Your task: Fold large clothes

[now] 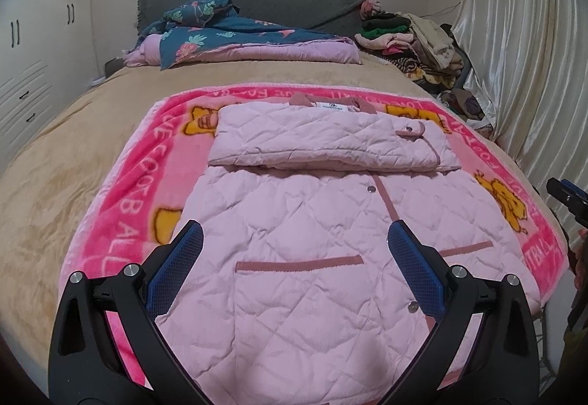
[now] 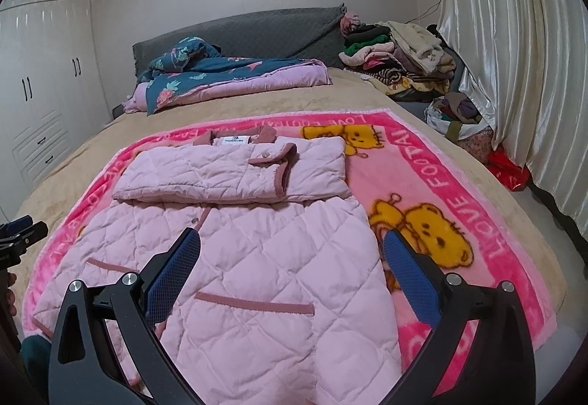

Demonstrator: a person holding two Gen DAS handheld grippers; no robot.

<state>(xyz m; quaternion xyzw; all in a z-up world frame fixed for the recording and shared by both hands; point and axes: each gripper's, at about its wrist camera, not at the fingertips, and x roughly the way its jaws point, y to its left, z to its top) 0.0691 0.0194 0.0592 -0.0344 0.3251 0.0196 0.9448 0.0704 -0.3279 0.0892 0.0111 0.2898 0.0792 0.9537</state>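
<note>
Jacket (image 1: 294, 221), pink and quilted, lies flat just ahead of and beneath both tools, sleeves folded across its chest, on a pink bear blanket (image 2: 459, 206) covering the bed (image 1: 73, 155). Left tool (image 1: 294, 239) and right tool (image 2: 292, 250) both gape wide, gripping nothing.

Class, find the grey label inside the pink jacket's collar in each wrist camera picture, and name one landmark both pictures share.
Left wrist view: the collar label sits just above centre, at the jacket's far edge.
Right wrist view: the collar label sits left of centre, upper middle.
Shared landmark: the teal floral quilt by the headboard.
</note>
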